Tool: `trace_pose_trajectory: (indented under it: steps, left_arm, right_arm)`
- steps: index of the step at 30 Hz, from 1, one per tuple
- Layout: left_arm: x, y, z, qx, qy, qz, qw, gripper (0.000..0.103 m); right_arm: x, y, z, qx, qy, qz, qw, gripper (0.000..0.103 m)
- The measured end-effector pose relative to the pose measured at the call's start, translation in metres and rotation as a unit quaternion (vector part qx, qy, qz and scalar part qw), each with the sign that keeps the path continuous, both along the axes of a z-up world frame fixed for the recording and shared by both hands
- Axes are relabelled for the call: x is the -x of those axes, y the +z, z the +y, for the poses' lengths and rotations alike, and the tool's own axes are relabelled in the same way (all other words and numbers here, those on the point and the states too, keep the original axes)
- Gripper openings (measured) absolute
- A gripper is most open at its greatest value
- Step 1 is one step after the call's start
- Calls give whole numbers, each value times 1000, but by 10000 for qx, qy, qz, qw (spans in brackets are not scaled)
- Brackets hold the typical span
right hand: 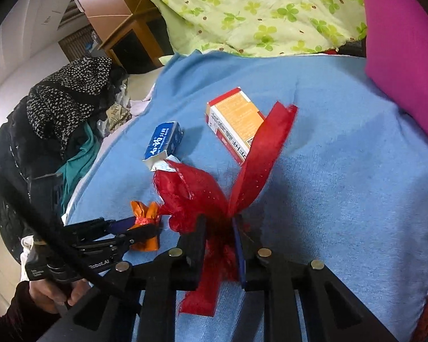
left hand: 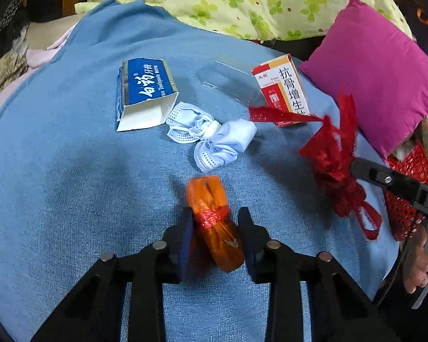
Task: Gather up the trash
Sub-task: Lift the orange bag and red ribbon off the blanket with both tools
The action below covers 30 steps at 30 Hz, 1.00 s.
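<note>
Left tongs [left hand: 215, 225] clamp the orange wrapper [left hand: 214, 216], just below the crumpled mask [left hand: 211, 136]; right tongs [right hand: 219, 236] grip the red ribbon [right hand: 214, 196], right of the mask

Glossy orange wrapper [left hand: 214, 222]; matt blue cloth [left hand: 71, 171]; sheer red ribbon [right hand: 214, 196].

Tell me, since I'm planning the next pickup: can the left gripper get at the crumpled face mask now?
Probably not yet: the left gripper is shut on the orange wrapper. The crumpled face mask lies uncovered just beyond.
</note>
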<state>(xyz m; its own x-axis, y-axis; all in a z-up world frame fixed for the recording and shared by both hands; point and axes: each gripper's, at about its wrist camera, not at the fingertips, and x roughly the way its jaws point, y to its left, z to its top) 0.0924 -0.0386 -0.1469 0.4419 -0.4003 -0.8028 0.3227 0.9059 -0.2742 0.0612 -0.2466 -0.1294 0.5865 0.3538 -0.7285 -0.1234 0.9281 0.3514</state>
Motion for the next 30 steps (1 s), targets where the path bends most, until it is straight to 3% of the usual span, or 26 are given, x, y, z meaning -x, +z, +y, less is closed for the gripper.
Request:
trace_pose_trajectory:
  steps: [8, 9, 10, 11, 12, 13, 17, 19, 22, 25, 30]
  left_arm:
    - [2, 13, 28, 131, 189, -147, 9996, 27]
    - [2, 15, 32, 139, 216, -165, 9995, 27]
    - [3, 16, 35, 111, 238, -195, 9995, 27]
    - [5, 18, 39, 27, 259, -273, 9993, 27]
    - [6, 19, 39, 7, 259, -304, 9992, 27]
    - [6, 19, 39, 19, 254, -318, 9992, 27]
    - [7, 23, 43, -10, 279, -380, 9989, 27]
    - [8, 24, 44, -10, 282, -440, 9986, 27]
    - [10, 26, 44, -11, 280, -499, 9984, 27]
    - [13, 32, 40, -92, 299, -646, 9974, 27]
    - [26, 49, 33, -193, 409, -956, 9944, 27]
  right_arm:
    - [-16, -21, 11, 158, 19, 395, 9991, 27]
    - [-17, -21, 10, 94, -4, 402, 9991, 32]
    - [-18, -22, 9, -4, -30, 419, 9991, 44]
    - [-19, -24, 8, -83, -48, 440, 9990, 59]
    - [-19, -25, 8, -97, -97, 440, 9989, 83]
    - [-18, -25, 10, -52, -167, 329, 9993, 84]
    - [-21, -22, 17, 128, -41, 85, 9999, 80]
    - [-25, -28, 23, 271, 19, 212, 9994, 55]
    - [-30, -38, 27, 178, 151, 397, 9989, 40]
    - [-22, -27, 30, 240, 194, 213, 9993, 31]
    - [2, 1, 19, 109, 1, -236, 9997, 31]
